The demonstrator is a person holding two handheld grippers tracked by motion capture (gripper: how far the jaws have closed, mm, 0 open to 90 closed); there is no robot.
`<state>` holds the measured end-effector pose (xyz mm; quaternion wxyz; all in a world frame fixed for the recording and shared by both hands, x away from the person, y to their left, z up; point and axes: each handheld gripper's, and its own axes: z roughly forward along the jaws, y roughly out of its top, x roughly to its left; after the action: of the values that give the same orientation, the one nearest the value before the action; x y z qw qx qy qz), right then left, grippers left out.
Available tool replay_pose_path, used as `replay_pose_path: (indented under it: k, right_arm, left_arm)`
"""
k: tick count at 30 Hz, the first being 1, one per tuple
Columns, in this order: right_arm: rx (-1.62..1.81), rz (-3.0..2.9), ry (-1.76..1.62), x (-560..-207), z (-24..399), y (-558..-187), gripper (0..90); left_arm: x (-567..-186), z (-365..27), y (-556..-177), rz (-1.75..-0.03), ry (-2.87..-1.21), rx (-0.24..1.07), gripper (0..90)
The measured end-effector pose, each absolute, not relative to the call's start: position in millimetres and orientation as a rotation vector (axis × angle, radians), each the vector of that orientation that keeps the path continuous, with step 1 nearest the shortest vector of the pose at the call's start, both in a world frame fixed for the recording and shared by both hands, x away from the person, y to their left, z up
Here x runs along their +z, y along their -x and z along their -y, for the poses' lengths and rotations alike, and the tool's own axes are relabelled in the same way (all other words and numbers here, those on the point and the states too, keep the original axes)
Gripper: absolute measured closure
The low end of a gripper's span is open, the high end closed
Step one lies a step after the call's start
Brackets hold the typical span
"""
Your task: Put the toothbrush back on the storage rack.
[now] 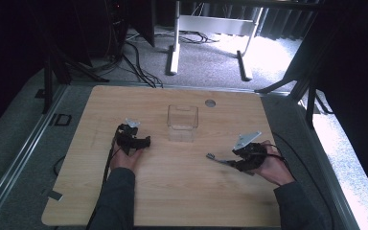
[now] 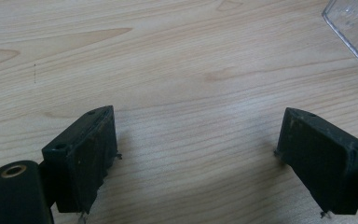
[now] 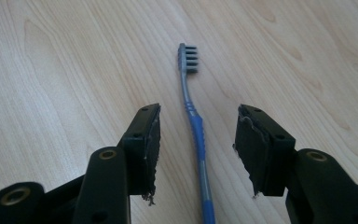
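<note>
toothbrush [image 3: 195, 126]: lies flat on the counter [image 1: 182, 191], lower right of centre in the high view, just in front of the right claw; in the right gripper view it runs up the middle of the frame, bristle head at the top, blue handle toward the bottom.
right claw [image 3: 197, 135]: wide open, one jaw on each side of the handle, touching nothing and holding nothing.
left claw [image 2: 196, 149]: wide open over bare wood, holding nothing; a corner of the clear box shows at the upper right of its view.
clear box [image 1: 182, 117]: stands upright in the upper middle of the high view, well apart from the toothbrush.
handling: likely light, thin and stiff, with smooth plastic that may slip or roll between the jaws.
where to hold: probably the thicker blue grip section, across its width, rather than the narrow grey neck or the bristles.
risk: it lies low on the wood, so the jaws may scrape the counter before closing.
</note>
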<state>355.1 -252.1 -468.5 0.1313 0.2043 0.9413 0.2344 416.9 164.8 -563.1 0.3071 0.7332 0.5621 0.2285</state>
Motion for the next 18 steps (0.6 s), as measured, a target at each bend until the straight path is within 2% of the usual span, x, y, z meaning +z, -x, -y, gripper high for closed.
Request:
replay_pose_path:
  k: [18]
  right_arm:
    - [0.638,-2.771,-0.588,-473.5,246.5,-358.3,50.8]
  left_arm:
    - [-563.1,-164.9,-416.9,-1.487,-1.94,0.604,12.3]
